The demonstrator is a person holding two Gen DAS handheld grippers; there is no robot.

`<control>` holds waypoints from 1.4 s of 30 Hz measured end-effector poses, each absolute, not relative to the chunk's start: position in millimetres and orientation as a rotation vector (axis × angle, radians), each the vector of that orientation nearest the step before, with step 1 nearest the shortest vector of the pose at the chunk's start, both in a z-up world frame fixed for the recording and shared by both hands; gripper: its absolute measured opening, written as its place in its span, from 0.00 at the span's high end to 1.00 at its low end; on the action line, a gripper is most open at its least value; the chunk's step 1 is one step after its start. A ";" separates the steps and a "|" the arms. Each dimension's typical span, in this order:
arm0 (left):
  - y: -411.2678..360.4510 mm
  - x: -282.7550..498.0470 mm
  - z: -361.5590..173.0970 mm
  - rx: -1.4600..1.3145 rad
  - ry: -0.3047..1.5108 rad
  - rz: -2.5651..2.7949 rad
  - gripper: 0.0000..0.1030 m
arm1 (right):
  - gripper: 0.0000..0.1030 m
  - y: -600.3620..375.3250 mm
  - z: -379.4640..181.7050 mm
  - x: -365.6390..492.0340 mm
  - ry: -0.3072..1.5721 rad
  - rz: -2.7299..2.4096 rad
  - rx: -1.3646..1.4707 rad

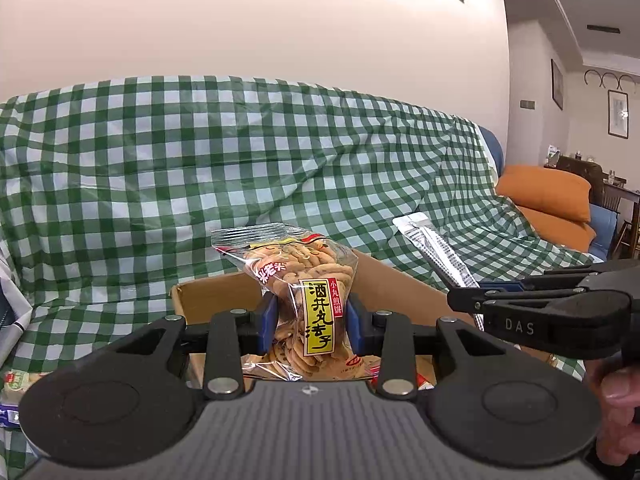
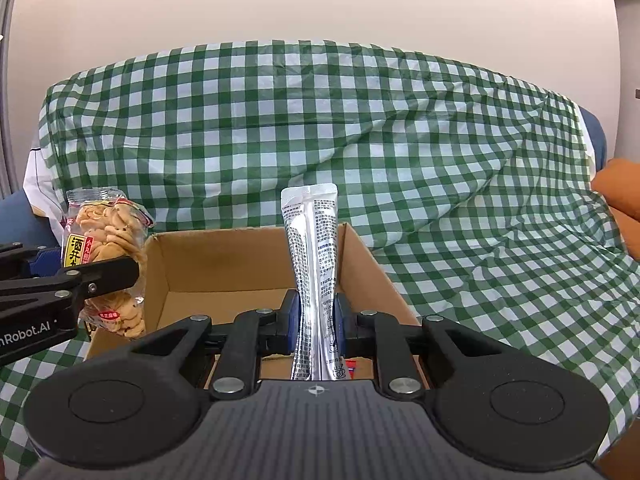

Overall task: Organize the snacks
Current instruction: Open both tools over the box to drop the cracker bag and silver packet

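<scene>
My left gripper is shut on a clear bag of small round crackers with a yellow label, held upright above the near left side of an open cardboard box. The bag also shows in the right wrist view. My right gripper is shut on a tall silver sachet with black print, held upright over the box. The sachet shows in the left wrist view, with the right gripper to its right.
The box sits on a sofa covered by a green and white checked cloth. Orange cushions lie at the right end. Another snack pack lies at the left edge. A red-printed packet lies inside the box.
</scene>
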State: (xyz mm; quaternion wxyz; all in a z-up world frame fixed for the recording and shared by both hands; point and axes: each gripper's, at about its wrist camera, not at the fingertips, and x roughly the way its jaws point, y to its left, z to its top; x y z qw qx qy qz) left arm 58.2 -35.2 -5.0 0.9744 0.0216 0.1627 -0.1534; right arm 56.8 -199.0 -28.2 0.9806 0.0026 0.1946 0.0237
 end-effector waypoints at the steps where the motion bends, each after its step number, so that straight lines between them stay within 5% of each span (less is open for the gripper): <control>1: -36.2 59.2 -5.3 0.043 0.328 -0.312 0.62 | 0.82 -198.8 -28.3 57.0 0.393 0.046 0.004; 19: -40.8 72.9 -9.3 0.015 0.392 -0.335 0.57 | 0.80 -196.2 -29.0 58.3 0.386 0.029 -0.022; 21: -41.7 71.8 -10.6 0.017 0.404 -0.335 0.35 | 0.77 -195.8 -29.4 58.8 0.392 0.019 -0.031; 23: -42.3 68.6 -9.6 0.034 0.385 -0.323 0.32 | 0.50 -195.6 -31.0 60.5 0.401 -0.006 -0.038; 25: -41.5 67.2 -8.5 0.043 0.376 -0.318 0.32 | 0.39 -197.6 -31.2 61.3 0.402 -0.020 -0.026; 31: -33.5 67.4 -8.0 0.028 0.376 -0.299 0.32 | 0.39 -198.4 -30.8 64.2 0.408 -0.018 0.001; 34: -28.2 63.3 -7.6 0.017 0.373 -0.293 0.37 | 0.39 -194.5 -29.9 65.9 0.402 -0.018 0.006; 42: -5.4 59.8 -3.7 0.024 0.420 -0.228 0.82 | 0.39 -179.0 -27.3 60.2 0.372 0.000 0.014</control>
